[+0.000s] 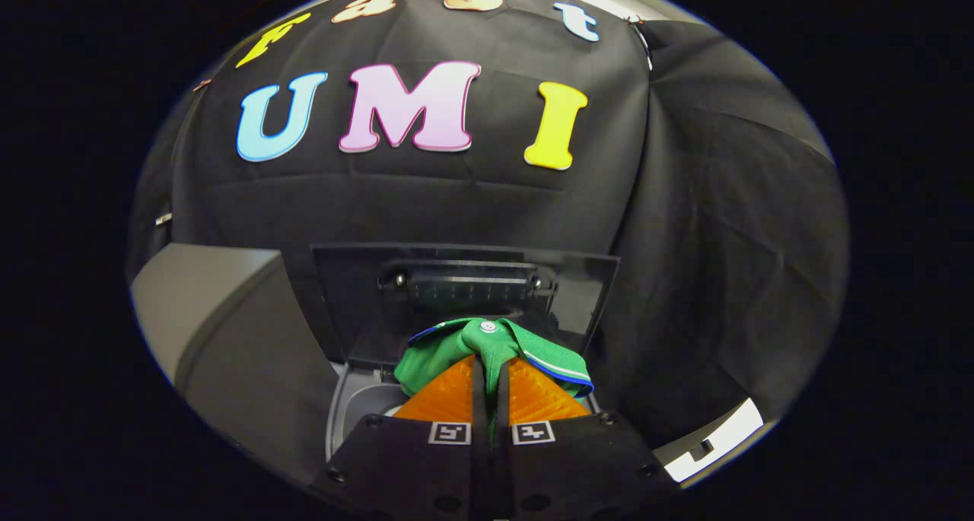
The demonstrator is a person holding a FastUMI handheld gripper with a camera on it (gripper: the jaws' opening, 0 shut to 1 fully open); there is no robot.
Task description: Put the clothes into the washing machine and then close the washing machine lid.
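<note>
Both fingers (449,395) of the gripper (490,388) are drawn nearly together and clamp a fold of the green garment (487,350) between them. The cloth bunches up over the fingertips and spills to either side (a pale button sits on the top fold, and a blue-and-white trim runs along the edge hanging off the one side). The garment is held up over the washing machine (358,411), whose grey rim and opening show just beneath and beside the fingers; whether any of the cloth already touches the tub is hard to judge, since the fingers cover that part. Beyond the garment the dark, see-through washing machine lid (464,285) stands raised and open, with its hinge bar across the middle. A grey table surface (221,316) lies beside the machine.
</note>
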